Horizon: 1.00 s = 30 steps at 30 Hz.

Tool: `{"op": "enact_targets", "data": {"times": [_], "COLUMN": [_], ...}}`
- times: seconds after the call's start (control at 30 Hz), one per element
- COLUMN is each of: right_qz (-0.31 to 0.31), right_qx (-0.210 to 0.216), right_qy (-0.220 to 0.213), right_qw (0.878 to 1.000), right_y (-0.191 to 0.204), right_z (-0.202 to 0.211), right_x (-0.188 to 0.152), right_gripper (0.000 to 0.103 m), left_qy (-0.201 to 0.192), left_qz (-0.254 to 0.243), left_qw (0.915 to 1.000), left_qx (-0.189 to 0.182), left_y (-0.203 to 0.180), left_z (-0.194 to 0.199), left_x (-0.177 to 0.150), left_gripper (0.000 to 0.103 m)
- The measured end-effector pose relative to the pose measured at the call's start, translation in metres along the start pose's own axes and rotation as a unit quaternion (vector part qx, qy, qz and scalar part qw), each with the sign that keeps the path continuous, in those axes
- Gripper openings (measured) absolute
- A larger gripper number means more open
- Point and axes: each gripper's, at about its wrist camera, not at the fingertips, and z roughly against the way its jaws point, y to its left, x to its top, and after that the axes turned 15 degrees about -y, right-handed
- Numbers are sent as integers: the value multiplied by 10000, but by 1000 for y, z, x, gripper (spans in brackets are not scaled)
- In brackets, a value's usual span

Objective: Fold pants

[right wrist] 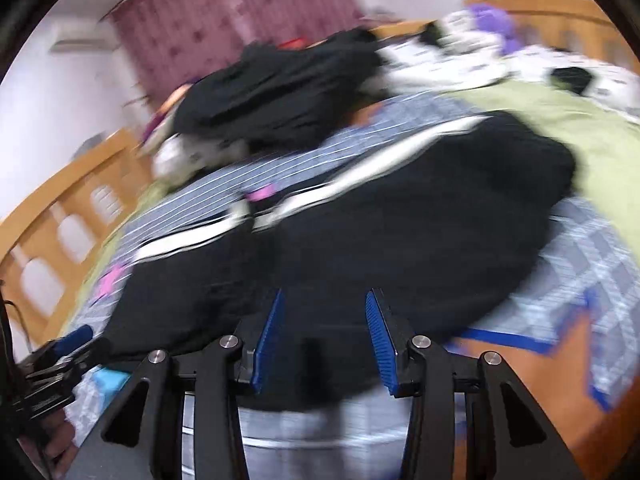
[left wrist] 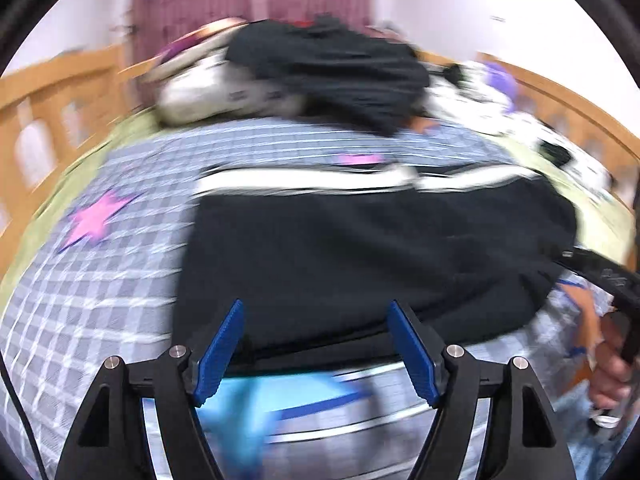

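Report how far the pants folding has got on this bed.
Done: the black pants with a white side stripe lie on the checked bedsheet as a compact, doubled-over bundle. In hand: nothing; the left gripper and right gripper both stand open above the near edge. Left: blur hides how neat the fold is, so another fold or smoothing may remain.

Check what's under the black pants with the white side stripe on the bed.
The black pants with white side stripe lie on a grey-and-white checked bedsheet with pink star prints. Whatever sits directly beneath the fabric is covered.
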Motion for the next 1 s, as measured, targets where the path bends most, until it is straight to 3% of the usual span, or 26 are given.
{"op": "enact_targets", "data": {"times": [0.1,0.2,0.3,0.33,0.37,0.47,0.57,0.63,0.77,0.87,0.93,1.0], "right_qz": [40,112,-204,-210,-117,306,-276,-421,9,135,462,785], "right_qx": [326,275,397,322,193,183,640,613,162,84,48,76], "right_qy": [332,621,975,1089,1163,898,486,419,865,677,233,178], "right_qw": [9989,9976,9942,9933,9930,9953,9964,9964,9961,9976,9986,9967], "right_y": [26,45,49,48,51,61,51,46,43,51,63,74], "right_z": [-26,-57,-84,-88,-93,-79,-40,-28,-49,-34,-20,-19], "right_x": [-1,-5,-13,-17,-20,-22,-8,-12,-45,-29,-15,-12], "right_gripper": [49,49,49,47,38,24,18,18,24,28,29,30], "left_qy": [229,330,538,664,729,632,428,418,767,605,496,580], "left_qz": [514,950,1428,1502,1562,1683,1644,1622,1556,1531,1467,1331], "left_qw": [9981,9944,9882,9864,9850,9837,9853,9857,9847,9863,9879,9894], "left_qx": [237,333,125,55,10,-46,-172,-202,-136,-131,-97,-15], "left_y": [53,87,110,113,115,119,121,122,120,121,120,117], "left_z": [-5,-10,-23,-29,-32,-32,-26,-28,-49,-47,-46,-53], "left_x": [-6,-12,-18,-22,-24,-23,-19,-18,-23,-17,-10,-9], "left_gripper": [73,73,73,73,73,73,73,73,73,73,73,73]}}
